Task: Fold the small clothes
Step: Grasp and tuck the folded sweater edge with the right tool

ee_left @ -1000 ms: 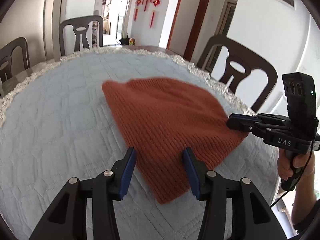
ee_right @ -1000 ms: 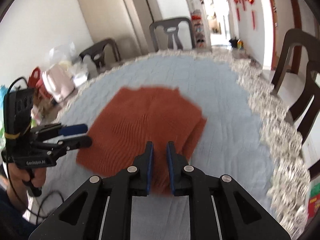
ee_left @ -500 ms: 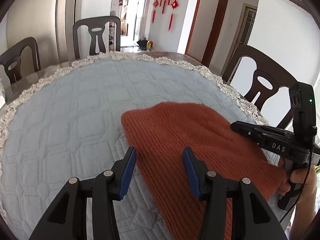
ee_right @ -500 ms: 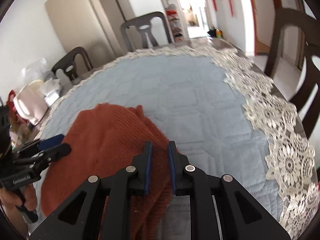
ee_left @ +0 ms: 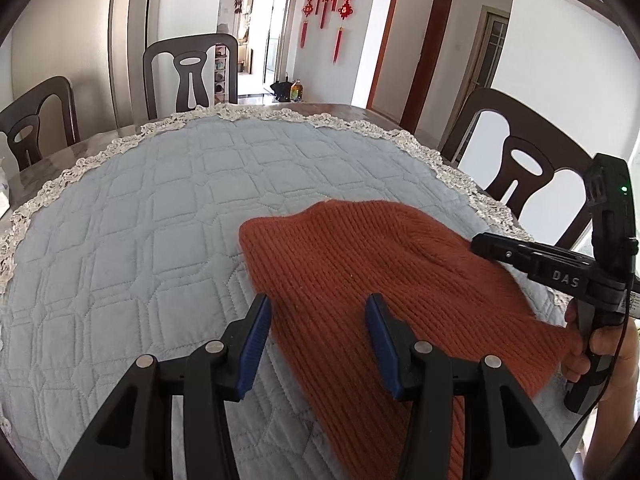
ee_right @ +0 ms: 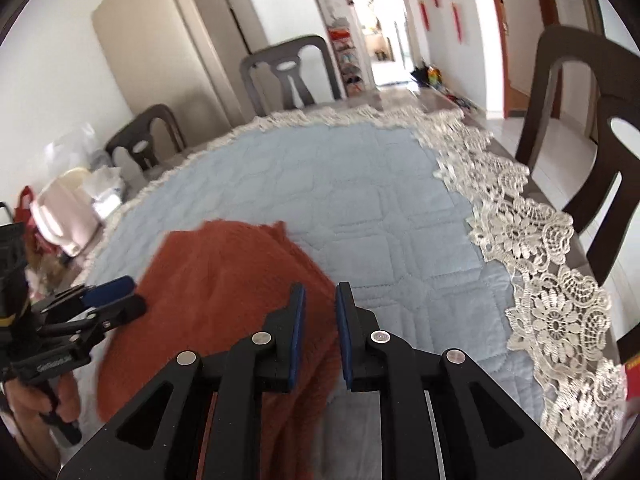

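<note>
A rust-orange knitted garment lies flat on the pale blue quilted table cover; it also shows in the right wrist view. My left gripper is open, its jaws hovering over the garment's near left edge. My right gripper is narrowly open above the garment's right edge, with nothing seen between its pads. It shows from the side in the left wrist view, over the garment's right part. The left gripper shows in the right wrist view at the garment's left edge.
The cover has a white lace border. Dark chairs stand around the table: one behind, one at the left, one at the right. A cream container and bags sit at the table's far left.
The garment has been pulled toward the near edge. My right gripper let go of it and parted slightly. The left gripper stayed open and shifted over the garment's left edge.
</note>
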